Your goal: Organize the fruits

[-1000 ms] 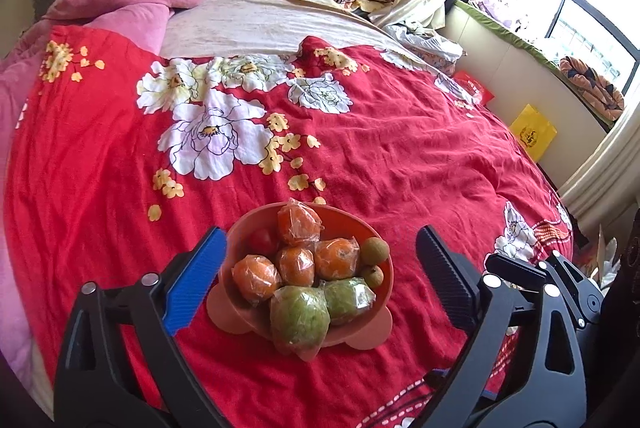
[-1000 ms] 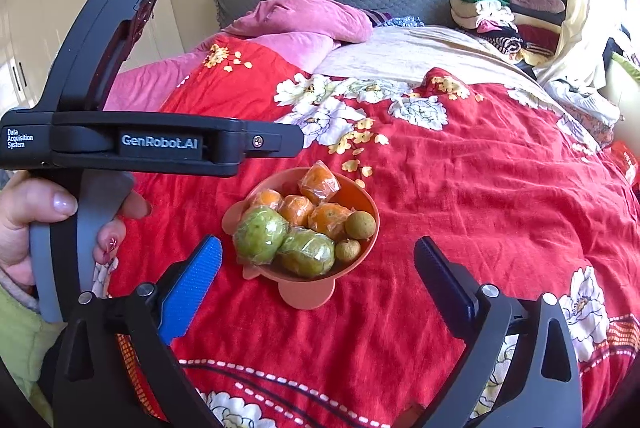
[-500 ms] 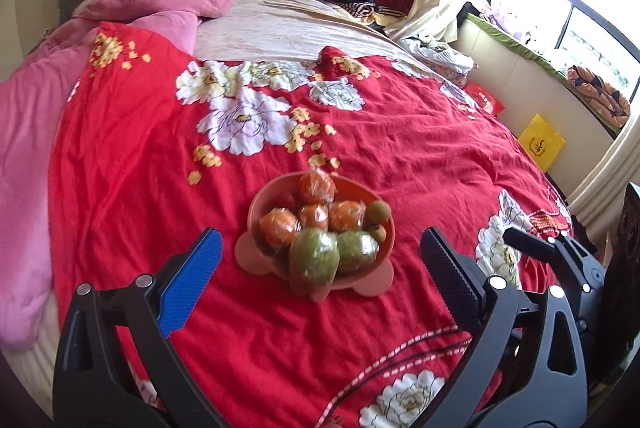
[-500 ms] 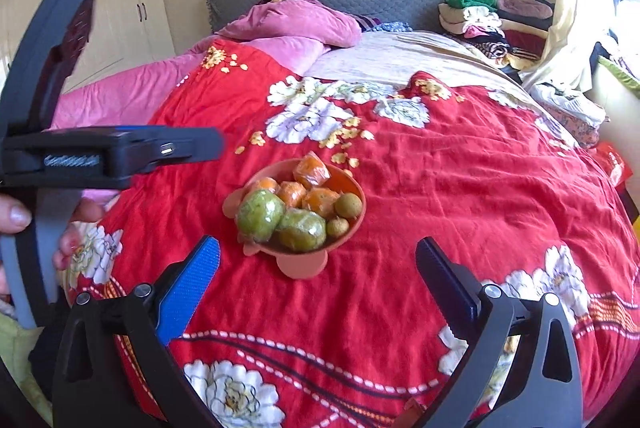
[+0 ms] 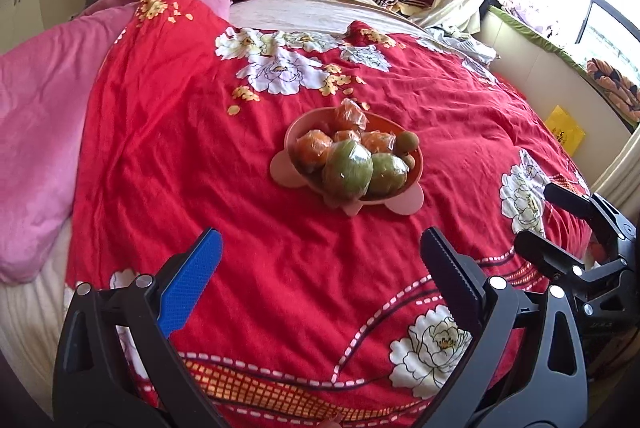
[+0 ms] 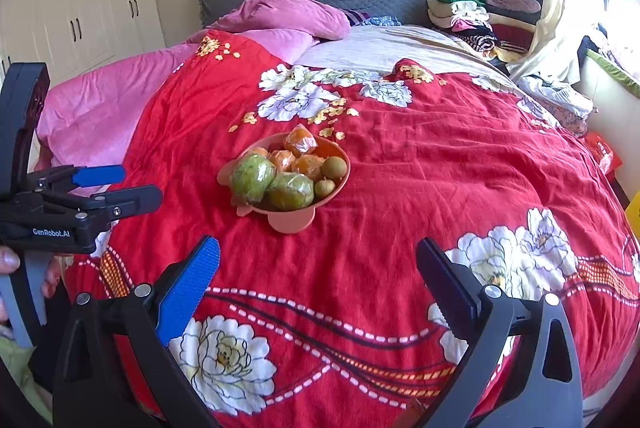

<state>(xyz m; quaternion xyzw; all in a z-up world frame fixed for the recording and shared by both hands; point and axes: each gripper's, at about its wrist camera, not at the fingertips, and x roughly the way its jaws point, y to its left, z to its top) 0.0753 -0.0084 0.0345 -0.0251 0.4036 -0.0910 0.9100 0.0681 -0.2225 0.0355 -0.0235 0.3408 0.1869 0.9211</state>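
Left wrist view puts the pink fruit bowl (image 5: pixel 298 173) at twelve o'clock, well beyond the left gripper (image 5: pixel 320 260), whose jaws stand wide apart and empty. The right gripper (image 6: pixel 318 268) is likewise spread with nothing held. The bowl sits on the soft red quilt (image 6: pixel 440 167), heaped with wrapped green fruits (image 6: pixel 253 176), wrapped oranges (image 6: pixel 300 141) and small brown fruits (image 6: pixel 334 167) at its three o'clock rim. Risk as I judge it: pressing on the pile could tip the bowl on the yielding bedding; slick wrapping may slip from the pads; the small rim fruits could roll off.

Lower fruit in the bowl (image 5: pixel 416 169), buried under wrapped ones.
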